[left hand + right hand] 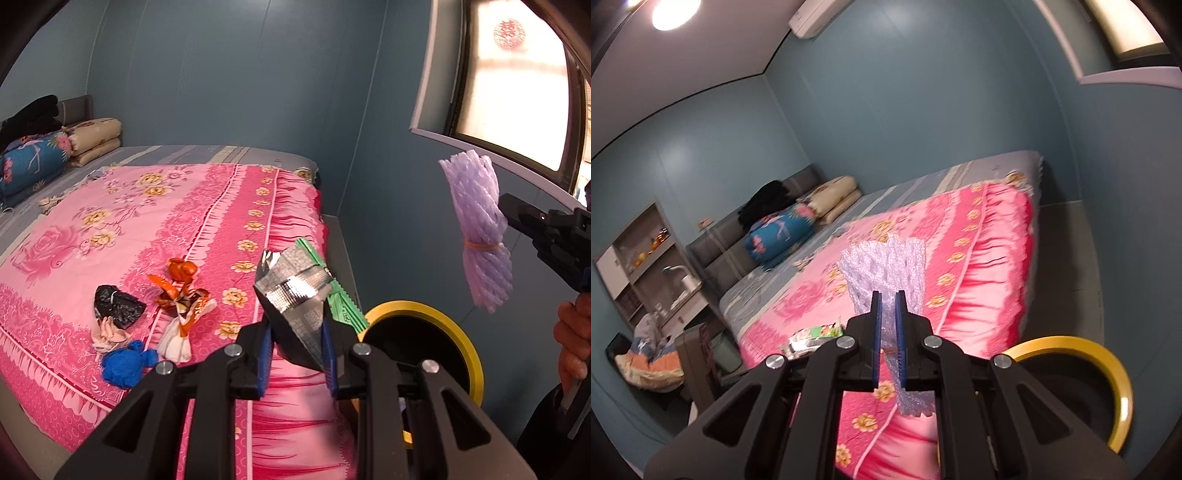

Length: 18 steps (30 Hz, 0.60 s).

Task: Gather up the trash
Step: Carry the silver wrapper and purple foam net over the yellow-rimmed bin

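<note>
My left gripper (297, 336) is shut on a silver and green snack wrapper (295, 291) and holds it above the bed's corner, beside the yellow-rimmed bin (461, 332). My right gripper (888, 325) is shut on a bundle of purple foam netting (886, 266); the bundle also shows in the left wrist view (480, 229), held in the air above and right of the bin. The bin also shows in the right wrist view (1108, 373). More trash lies on the pink bedspread (147, 221): a black bag (118, 302), an orange wrapper (177, 284), a blue crumpled piece (125, 362) and a white piece (175, 343).
Folded quilts and pillows (40, 155) are stacked at the head of the bed. A window (517, 85) is in the right wall. A shelf and side table (653, 273) stand left of the bed. A narrow floor strip (1067, 266) runs between bed and wall.
</note>
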Each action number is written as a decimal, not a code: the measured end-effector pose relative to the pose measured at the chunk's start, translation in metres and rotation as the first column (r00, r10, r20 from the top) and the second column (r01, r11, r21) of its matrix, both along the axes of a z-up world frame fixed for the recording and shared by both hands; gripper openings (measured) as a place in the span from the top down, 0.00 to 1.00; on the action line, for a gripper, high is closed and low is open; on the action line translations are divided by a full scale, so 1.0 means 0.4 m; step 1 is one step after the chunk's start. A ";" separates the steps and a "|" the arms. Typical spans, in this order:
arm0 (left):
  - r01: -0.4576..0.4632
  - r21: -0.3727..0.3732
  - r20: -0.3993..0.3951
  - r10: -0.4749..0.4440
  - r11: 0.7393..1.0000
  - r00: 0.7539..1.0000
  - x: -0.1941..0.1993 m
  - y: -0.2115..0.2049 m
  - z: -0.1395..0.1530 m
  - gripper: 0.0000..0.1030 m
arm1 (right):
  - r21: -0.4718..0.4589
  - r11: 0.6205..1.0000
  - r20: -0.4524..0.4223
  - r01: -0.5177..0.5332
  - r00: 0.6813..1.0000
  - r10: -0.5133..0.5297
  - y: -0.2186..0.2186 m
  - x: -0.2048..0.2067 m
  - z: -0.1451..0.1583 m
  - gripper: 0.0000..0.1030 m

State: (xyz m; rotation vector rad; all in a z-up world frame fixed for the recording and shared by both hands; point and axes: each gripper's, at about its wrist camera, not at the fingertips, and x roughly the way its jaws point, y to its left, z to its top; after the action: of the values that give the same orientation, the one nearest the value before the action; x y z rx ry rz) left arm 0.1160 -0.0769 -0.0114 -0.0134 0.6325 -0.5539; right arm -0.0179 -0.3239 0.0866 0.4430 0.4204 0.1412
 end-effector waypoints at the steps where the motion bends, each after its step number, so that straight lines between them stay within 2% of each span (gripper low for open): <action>1: 0.011 0.000 -0.001 -0.011 1.000 1.000 -0.001 -0.011 0.002 0.79 | 0.008 1.000 0.002 0.007 1.000 -0.007 -0.011 -0.005 0.000 0.93; 11: 0.094 0.026 -0.011 -0.094 0.995 0.996 -0.023 -0.112 0.012 0.80 | 0.033 0.995 0.033 0.092 0.995 -0.093 -0.088 -0.067 0.022 0.93; 18: 0.150 0.035 -0.032 -0.149 0.988 0.988 -0.037 -0.160 -0.004 0.79 | 0.060 0.990 0.025 0.125 0.992 -0.127 -0.128 -0.073 0.019 0.93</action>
State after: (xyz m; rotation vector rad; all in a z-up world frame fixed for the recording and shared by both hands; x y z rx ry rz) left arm 0.1012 -0.1410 -0.0129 0.0611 0.6761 -0.6879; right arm -0.0473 -0.3749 0.0943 0.5229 0.3597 0.0371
